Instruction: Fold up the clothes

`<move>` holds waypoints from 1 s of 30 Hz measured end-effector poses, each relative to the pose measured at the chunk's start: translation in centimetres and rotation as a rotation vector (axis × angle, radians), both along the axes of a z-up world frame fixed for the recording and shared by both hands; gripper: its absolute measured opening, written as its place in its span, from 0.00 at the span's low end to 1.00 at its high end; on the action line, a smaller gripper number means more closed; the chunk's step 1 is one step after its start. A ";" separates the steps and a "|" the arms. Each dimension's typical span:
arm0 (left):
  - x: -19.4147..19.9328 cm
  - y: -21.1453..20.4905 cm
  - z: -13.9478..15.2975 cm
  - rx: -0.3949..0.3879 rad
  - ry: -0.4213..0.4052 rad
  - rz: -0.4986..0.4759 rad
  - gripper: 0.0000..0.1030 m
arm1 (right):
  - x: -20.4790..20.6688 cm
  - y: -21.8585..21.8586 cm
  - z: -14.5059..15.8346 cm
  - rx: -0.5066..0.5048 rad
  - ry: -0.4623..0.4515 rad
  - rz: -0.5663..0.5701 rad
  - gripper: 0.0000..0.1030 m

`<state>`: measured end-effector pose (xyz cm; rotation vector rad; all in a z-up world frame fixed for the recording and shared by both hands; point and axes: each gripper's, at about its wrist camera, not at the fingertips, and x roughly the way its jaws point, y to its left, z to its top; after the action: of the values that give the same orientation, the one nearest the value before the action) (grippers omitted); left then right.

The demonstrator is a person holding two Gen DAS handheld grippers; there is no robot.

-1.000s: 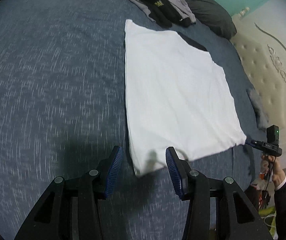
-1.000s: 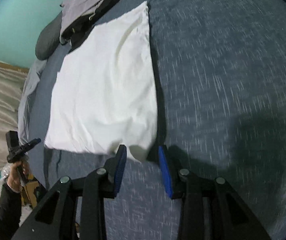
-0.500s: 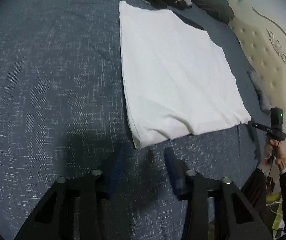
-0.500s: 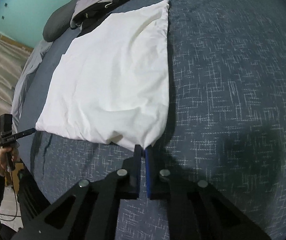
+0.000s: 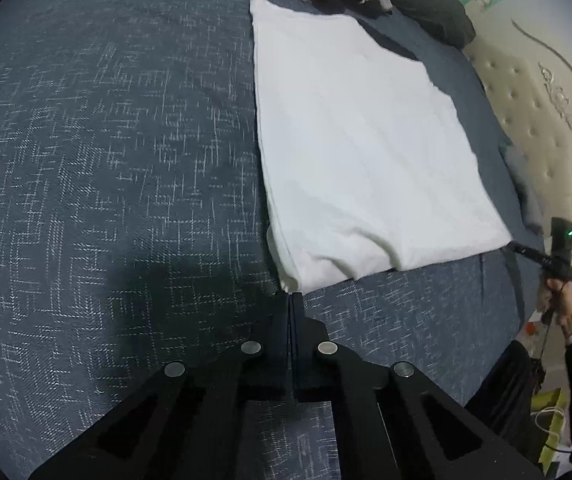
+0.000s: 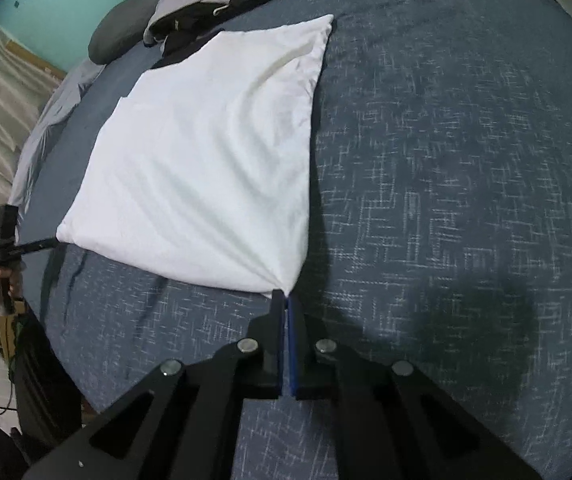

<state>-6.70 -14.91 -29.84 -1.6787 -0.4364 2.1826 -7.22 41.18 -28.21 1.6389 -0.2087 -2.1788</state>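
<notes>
Two near corners of the white garment [image 5: 366, 152] on the bed [image 5: 106, 160] are pinched by the left hand-held gripper [image 5: 291, 298] and right hand-held gripper [image 6: 284, 296]; lift both evenly, carrying the edge to the far hem.

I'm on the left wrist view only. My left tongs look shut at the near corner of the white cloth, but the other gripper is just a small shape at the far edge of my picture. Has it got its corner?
Observer: Yes. The right tongs are shut, with the tip of the white cloth pinched between them at its near corner.
Operator: Is the fabric slack or pulled there?
Observer: Pulled a little, I'd say. Creases fan out from that pinched corner across the cloth.
</notes>
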 end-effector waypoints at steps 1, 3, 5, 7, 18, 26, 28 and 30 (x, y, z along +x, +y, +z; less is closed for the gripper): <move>0.0 0.1 0.2 0.001 0.006 -0.003 0.00 | -0.1 -0.1 -0.2 -0.002 -0.003 0.000 0.01; -0.2 0.3 0.3 -0.007 0.012 -0.013 0.01 | -0.2 -0.3 -0.7 -0.005 -0.013 -0.001 0.01; -0.5 0.6 0.3 -0.022 0.013 -0.025 0.02 | -0.4 0.0 -0.9 -0.008 -0.026 -0.013 0.01; -0.7 0.9 0.1 -0.019 0.012 -0.032 0.04 | -0.4 0.2 -0.7 -0.016 -0.023 -0.018 0.01; 0.3 2.2 -1.4 -0.062 -0.010 -0.093 0.29 | -0.9 0.4 0.0 -0.026 -0.016 -0.021 0.01; 0.8 1.9 -0.6 -0.119 0.032 -0.106 0.03 | -0.7 0.4 0.3 -0.037 -0.016 -0.031 0.01; 1.2 1.5 0.2 -0.123 0.053 -0.103 0.03 | -0.6 0.6 0.7 -0.044 -0.009 -0.037 0.01; 1.5 1.0 0.7 -0.122 0.062 -0.102 0.03 | -0.6 0.9 1.3 -0.055 0.013 -0.050 0.01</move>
<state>-5.17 -13.87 -29.17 -1.6515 -0.2005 2.2192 -7.83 42.08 -26.86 1.6049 -0.3055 -2.1999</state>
